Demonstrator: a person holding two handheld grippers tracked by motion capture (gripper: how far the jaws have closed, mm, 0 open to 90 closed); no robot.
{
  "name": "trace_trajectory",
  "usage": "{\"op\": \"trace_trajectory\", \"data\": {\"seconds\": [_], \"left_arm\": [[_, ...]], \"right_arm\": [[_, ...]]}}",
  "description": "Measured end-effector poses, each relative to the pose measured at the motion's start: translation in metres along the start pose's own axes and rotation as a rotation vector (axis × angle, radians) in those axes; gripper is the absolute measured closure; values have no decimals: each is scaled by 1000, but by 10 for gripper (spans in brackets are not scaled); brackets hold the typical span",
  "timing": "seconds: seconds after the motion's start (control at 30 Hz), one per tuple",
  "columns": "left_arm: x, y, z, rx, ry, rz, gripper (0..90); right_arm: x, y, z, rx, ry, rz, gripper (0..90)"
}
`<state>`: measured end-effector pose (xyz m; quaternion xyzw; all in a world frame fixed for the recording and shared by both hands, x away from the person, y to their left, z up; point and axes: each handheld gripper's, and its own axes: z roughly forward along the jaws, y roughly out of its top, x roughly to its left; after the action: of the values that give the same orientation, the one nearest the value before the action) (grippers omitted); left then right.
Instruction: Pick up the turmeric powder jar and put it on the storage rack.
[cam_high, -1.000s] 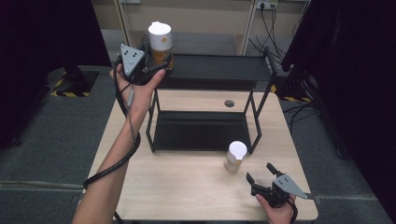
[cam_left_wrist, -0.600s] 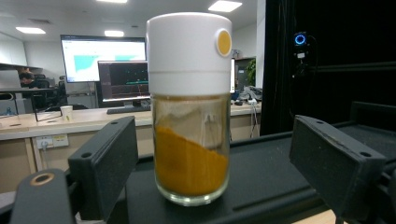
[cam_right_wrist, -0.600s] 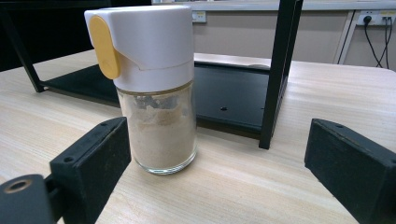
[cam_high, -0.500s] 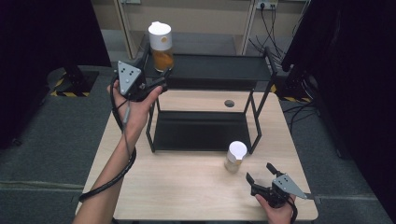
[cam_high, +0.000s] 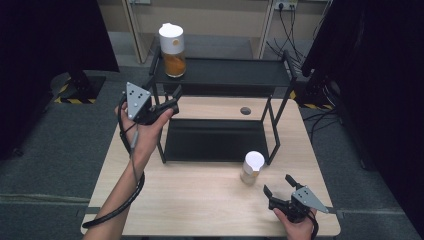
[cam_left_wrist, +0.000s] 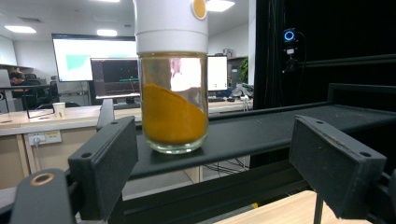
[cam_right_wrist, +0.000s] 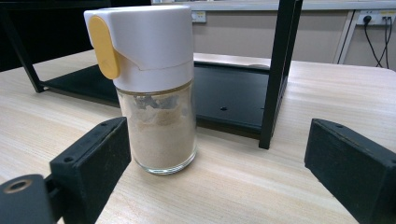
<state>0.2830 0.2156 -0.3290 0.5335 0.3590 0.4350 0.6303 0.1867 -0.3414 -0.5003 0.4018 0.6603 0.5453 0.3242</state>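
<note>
Orange-powder jar (cam_high: 172, 50): a glass jar with a white cap, stood upright on the left end of the top shelf of the black rack (cam_high: 225, 75); it is touched by nothing. In the left gripper view it (cam_left_wrist: 173, 79) is seen centred between the jaws but beyond them, part full of orange powder.

Change: one second ago the left gripper was held right beside this jar at shelf height; half a second ago it had been drawn back and lowered; now it is held lower still, beside the rack's front left post. The jar has stayed in place — a release and retreat is the likely reading, so the placing of this jar looks finished.

Left gripper (cam_high: 167, 106): jaws spread wide, nothing between them.

Pale-powder jar (cam_high: 251, 167): white cap with a yellow tab, stood upright on the counter (cam_high: 200, 200) just in front of the rack's front right post; unmoved across the earlier frames.

Right gripper (cam_high: 280, 189): held low near the counter's front edge, just beside the pale jar, jaws spread and aimed at it — no contact, position unchanged.

Likely next: the pale jar, judged from the right gripper's aim.
</note>
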Motion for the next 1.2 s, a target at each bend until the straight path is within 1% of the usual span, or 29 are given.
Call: {"op": "trace_trajectory", "data": {"seconds": [0.27, 0.53, 0.73, 0.87, 0.97, 1.2], "left_arm": [[-4, -11, -10, 6, -16, 5, 151], [-8, -26, -22, 14, -21, 12, 151], [-10, -39, -29, 35, -31, 2, 151], [-10, -47, -34, 44, -29, -7, 151], [-11, -52, -37, 53, -27, 2, 151], [-11, -65, -50, 70, -28, 0, 150]], "right_arm": [[0, 0, 0, -1, 0, 0, 75], [0, 0, 0, -1, 0, -1, 75], [0, 0, 0, -2, -1, -1, 75], [0, 0, 0, -2, -1, -1, 74], [0, 0, 0, -2, -1, 0, 75], [0, 0, 0, -2, -2, -2, 75]]}}
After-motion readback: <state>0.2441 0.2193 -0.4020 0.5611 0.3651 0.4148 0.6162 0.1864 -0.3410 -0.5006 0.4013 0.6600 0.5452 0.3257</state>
